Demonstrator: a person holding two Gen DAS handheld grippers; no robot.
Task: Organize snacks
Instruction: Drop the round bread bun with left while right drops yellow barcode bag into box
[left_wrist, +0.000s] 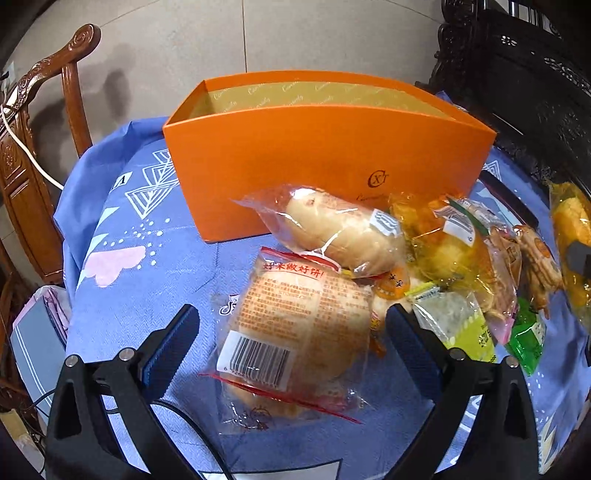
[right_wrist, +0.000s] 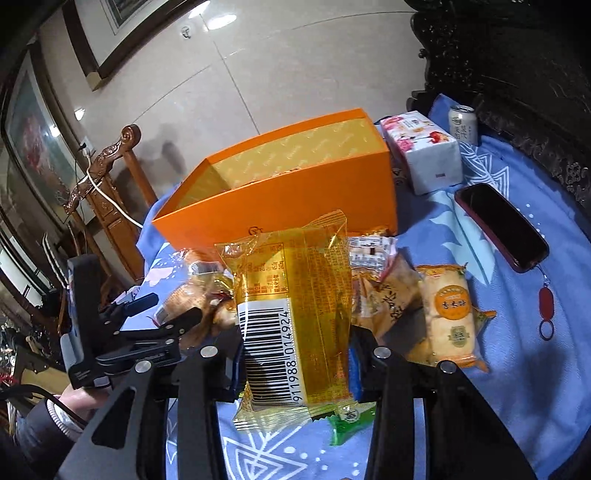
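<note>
Right gripper (right_wrist: 295, 354) pinches a yellow snack packet (right_wrist: 295, 314) near the orange box (right_wrist: 295, 195); left gripper (left_wrist: 291, 332) gapes wide around a rice-cracker pack (left_wrist: 295, 332).

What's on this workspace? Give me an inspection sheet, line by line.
Surface: blue patterned cloth.
Job's things: open orange box; snack packets piled in front of it, including barcode bread packet.
Clutter: phone, tissue pack, can.
Grippers: left gripper open astride the bread packet; right gripper shut on yellow packet.
Cables: white cable on wooden chair.
Surroundings: tiled floor, dark carved furniture.
</note>
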